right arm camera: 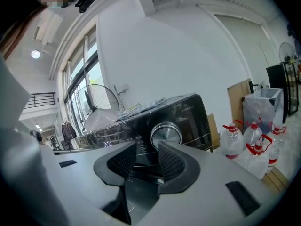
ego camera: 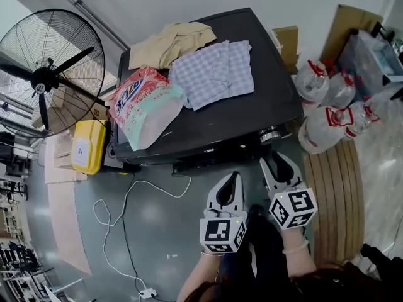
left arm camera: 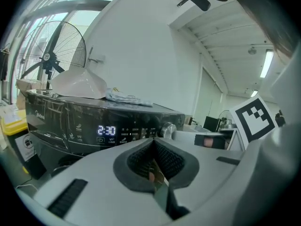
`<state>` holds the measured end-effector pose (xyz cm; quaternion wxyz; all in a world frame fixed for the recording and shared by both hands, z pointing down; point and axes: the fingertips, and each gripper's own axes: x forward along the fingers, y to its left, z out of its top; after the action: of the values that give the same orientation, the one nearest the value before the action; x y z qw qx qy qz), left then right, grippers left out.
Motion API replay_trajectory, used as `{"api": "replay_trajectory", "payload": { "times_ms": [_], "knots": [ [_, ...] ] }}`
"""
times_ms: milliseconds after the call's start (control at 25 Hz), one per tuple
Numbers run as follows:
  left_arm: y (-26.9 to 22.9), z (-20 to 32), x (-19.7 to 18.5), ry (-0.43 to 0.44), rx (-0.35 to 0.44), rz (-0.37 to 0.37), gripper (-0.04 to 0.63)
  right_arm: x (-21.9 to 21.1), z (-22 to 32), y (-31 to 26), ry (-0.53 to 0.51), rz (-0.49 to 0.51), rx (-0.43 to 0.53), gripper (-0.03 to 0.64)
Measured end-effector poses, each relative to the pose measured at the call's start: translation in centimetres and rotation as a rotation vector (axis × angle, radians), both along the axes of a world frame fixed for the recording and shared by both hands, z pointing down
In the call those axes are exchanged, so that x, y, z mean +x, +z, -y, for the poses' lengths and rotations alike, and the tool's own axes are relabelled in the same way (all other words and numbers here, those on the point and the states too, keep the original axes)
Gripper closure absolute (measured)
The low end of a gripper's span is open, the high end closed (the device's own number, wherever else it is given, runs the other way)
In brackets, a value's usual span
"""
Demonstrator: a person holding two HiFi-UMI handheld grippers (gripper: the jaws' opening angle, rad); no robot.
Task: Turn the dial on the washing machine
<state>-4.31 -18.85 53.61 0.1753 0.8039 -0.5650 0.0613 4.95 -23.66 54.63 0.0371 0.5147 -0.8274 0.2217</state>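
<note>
Your left tongs (left arm camera: 154, 142) are clenched: in the left gripper view the ribbed pads meet at the tips with nothing gripped. Your right tongs (right arm camera: 148, 149) are released, with a clear gap between the pads and nothing in it. Through that gap you're looking straight at the dial (right arm camera: 165, 136), but the tongs aren't touching it.

The dial is a round silver knob on the front panel of the dark washing machine (ego camera: 239, 115), near its right-hand corner. From the head view it sits just ahead of your right tongs, and the left tongs are beside them, a bit further back from the panel.

For writing, the lit display (left arm camera: 106, 130) to the left of the dial reads "2:30". There's a row of small icons and captions next to it, too tiny to read. The brand mark on the panel is too blurry to make out.

On top of the machine:
- a detergent bag (ego camera: 143, 106) in pink and mint, with big lettering I can't read
- a checked cloth (ego camera: 214, 73)
- a beige cloth (ego camera: 171, 41)

Around it:
- a floor fan (ego camera: 47, 71) and a yellow canister (ego camera: 88, 146) on the left
- water bottles (ego camera: 327, 128) with red caps on the right
</note>
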Motion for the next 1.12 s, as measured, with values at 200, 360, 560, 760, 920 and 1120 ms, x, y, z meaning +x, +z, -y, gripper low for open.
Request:
{"api": "replay_trajectory", "payload": {
  "times_ms": [200,360,560,760,920,1120],
  "knots": [
    [-1.7,-1.3,-1.1,0.000,0.010,0.013,0.578,-0.6,-1.6,-1.9,0.002,-0.003,0.018,0.485],
    [-3.1,-2.7,-2.0,0.005,0.023,0.008,0.578,-1.2,-3.3,-3.6,-0.001,-0.016,0.043,0.508],
    [-5.5,-4.2,-2.6,0.013,0.046,0.004,0.578,-1.7,-5.1,-6.3,-0.008,-0.032,0.077,0.525],
    [-7.3,-5.9,-3.0,0.037,0.040,-0.007,0.578,-2.1,-7.0,-9.0,-0.015,-0.048,0.109,0.538],
    [-9.3,-7.2,-3.5,0.045,0.048,-0.009,0.578,-2.6,-8.7,-11.4,-0.037,-0.072,0.141,0.546],
    [-11.3,-8.4,-4.2,0.048,0.033,-0.023,0.578,-3.3,-10.4,-14.1,-0.054,-0.087,0.182,0.557]
  ]
}}
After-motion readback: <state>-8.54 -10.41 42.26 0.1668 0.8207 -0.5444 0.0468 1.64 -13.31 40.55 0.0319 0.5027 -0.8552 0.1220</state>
